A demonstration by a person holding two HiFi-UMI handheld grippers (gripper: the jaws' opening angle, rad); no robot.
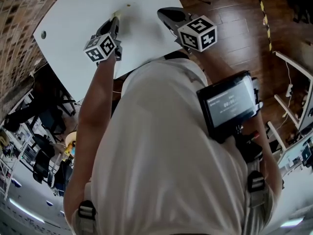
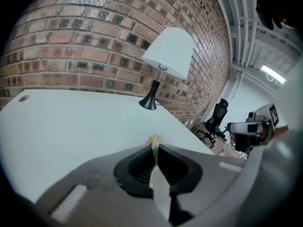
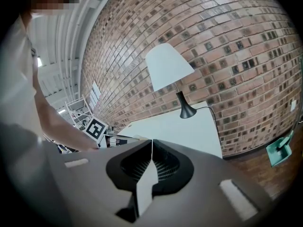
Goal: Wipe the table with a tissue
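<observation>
Upper left, the left gripper (image 1: 115, 19) pinches a crumpled tissue (image 2: 155, 140) at the white table (image 1: 73, 28) — so little protrudes that it may slip or tear, tips scraping instead. Upper centre, the right gripper (image 1: 165, 13) hangs closed, empty.

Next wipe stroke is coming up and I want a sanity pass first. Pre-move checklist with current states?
1. Tissue pinched in left gripper: ok, jaws shut on it.
2. Tissue touching table: cannot tell.
3. Right gripper shut, nothing between its jaws: ok.
4. Right gripper apart from the left: ok.
5. Lamp away from tissue, at the table's far edge: ok.
</observation>
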